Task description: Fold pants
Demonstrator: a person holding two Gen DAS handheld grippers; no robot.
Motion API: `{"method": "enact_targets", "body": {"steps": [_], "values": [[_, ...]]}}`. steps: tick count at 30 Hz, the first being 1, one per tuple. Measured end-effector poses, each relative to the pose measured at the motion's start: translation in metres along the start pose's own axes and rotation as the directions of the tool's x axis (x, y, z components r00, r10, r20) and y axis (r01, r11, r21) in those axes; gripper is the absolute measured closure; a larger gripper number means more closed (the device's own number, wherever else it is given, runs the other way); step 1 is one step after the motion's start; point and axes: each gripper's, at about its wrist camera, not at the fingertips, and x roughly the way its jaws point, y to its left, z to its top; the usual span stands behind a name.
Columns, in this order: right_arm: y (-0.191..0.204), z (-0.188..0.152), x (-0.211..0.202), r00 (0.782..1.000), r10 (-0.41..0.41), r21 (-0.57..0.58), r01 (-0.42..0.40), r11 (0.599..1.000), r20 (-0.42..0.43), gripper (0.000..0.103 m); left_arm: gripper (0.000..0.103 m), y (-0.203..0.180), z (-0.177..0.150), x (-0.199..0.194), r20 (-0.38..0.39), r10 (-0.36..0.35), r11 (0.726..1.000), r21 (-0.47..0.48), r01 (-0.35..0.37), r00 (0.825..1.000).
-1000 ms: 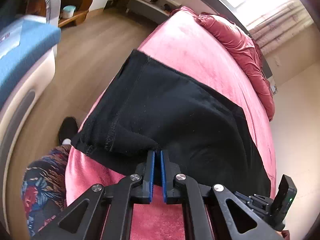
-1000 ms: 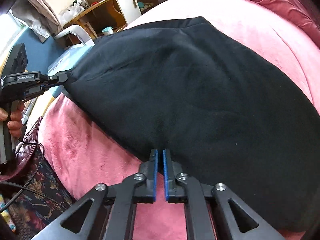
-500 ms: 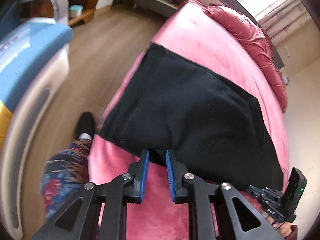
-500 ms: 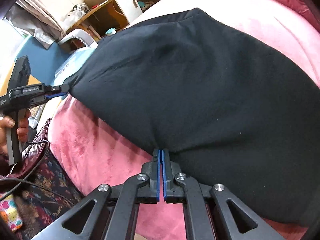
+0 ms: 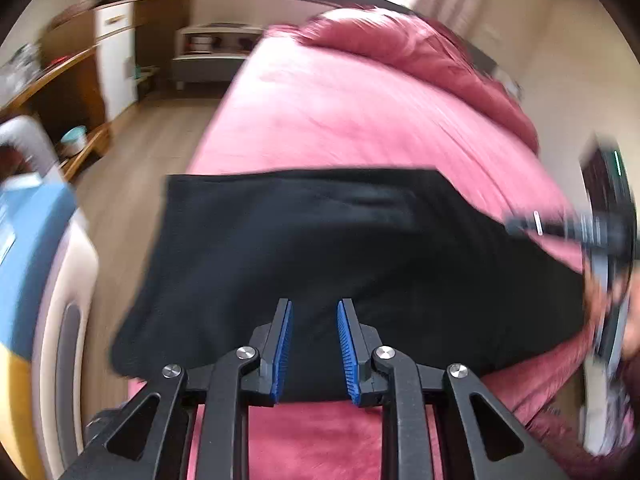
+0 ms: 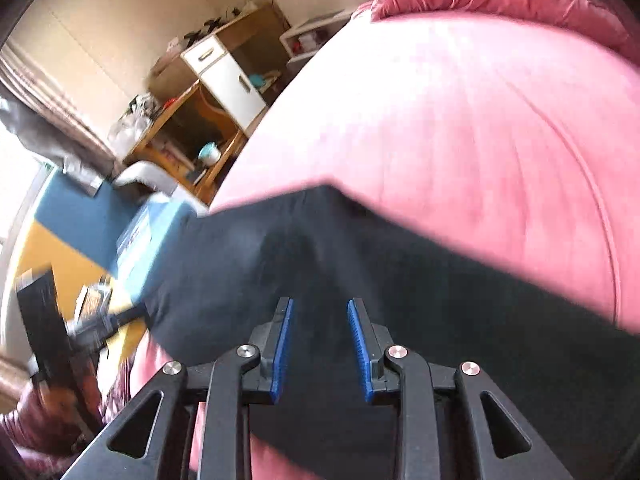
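Pants (image 5: 352, 248), black, lie folded flat across the near end of the pink bed (image 5: 360, 112), their left edge overhanging toward the wooden floor (image 5: 132, 168). Your left gripper (image 5: 314, 344) hangs above the near hem, jaws parted and opening, blue pads (image 5: 282, 348) clear of the cloth. Your right gripper (image 6: 320, 348) likewise: jaws spreading, nothing pinched, black fabric beneath.

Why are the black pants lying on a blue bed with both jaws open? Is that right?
Not quite. The bed is pink, not blue, as the left wrist view shows. The black pants do lie on it, and the jaws of the left gripper and right gripper are opening.
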Motion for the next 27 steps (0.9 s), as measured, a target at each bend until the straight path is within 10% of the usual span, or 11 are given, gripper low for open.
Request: {"method": "enact_targets", "body": {"steps": [8, 15, 19, 22, 27], "values": [[-0.014, 0.077, 0.055, 0.993, 0.05, 0.026, -0.047, 0.999, -0.111, 0.073, 0.08, -0.01, -0.01, 0.033, -0.067, -0.001, 0.998, 0.06, 0.005, 0.998], [-0.003, 0.084, 0.113, 0.906, 0.264, -0.004, -0.282, 0.959, -0.332, 0.054, 0.08, 0.0, -0.022, 0.039, -0.094, -0.016, 1.0, 0.014, 0.018, 0.995], [-0.023, 0.09, 0.116, 0.943, 0.245, 0.09, -0.23, 0.969, -0.226, 0.057, 0.08, -0.006, -0.023, 0.046, -0.095, -0.001, 1.0, 0.024, 0.004, 0.995], [-0.03, 0.086, 0.119, 0.972, 0.144, 0.071, -0.133, 0.989, -0.188, 0.096, 0.08, -0.005, -0.024, 0.047, -0.093, -0.01, 1.0, 0.009, 0.011, 0.996], [-0.047, 0.079, 0.112, 0.991, 0.116, 0.151, -0.105, 0.983, -0.061, 0.099, 0.08, 0.007, -0.025, 0.052, -0.101, -0.035, 0.999, -0.043, 0.031, 0.994]]}}
